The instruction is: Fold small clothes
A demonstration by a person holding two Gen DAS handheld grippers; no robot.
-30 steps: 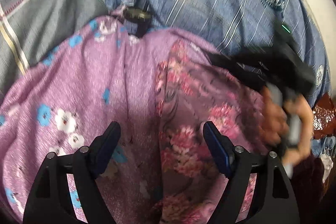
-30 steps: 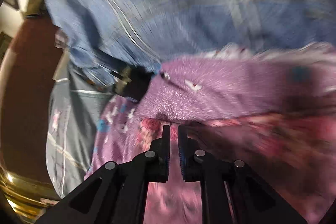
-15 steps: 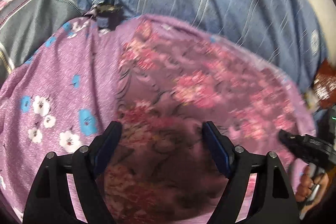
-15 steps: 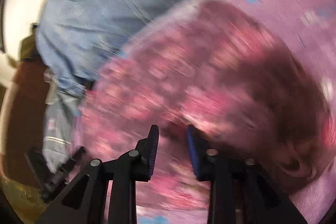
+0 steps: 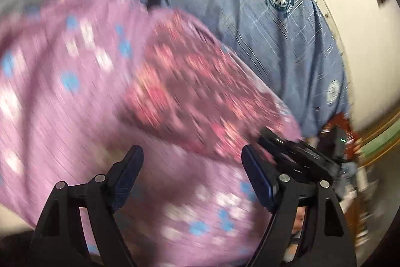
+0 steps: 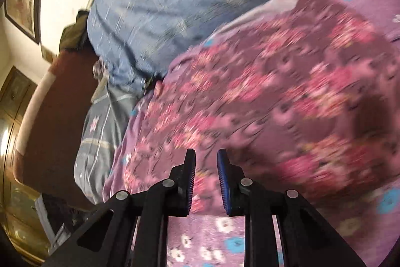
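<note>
Pink floral garment (image 5: 200, 91) has swung flat across centre frame; left gripper (image 5: 192, 177) hovers wide apart, right gripper (image 6: 206, 179) opening, empty, nearest its lower edge.

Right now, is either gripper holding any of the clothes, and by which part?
Nothing is held. The left gripper is wide open above the floral garment; the right gripper is opening, nothing between its fingers.

Soft matt printed cloth garment (image 5: 205, 101) on woven blue striped bedsheet (image 5: 262, 24).
</note>
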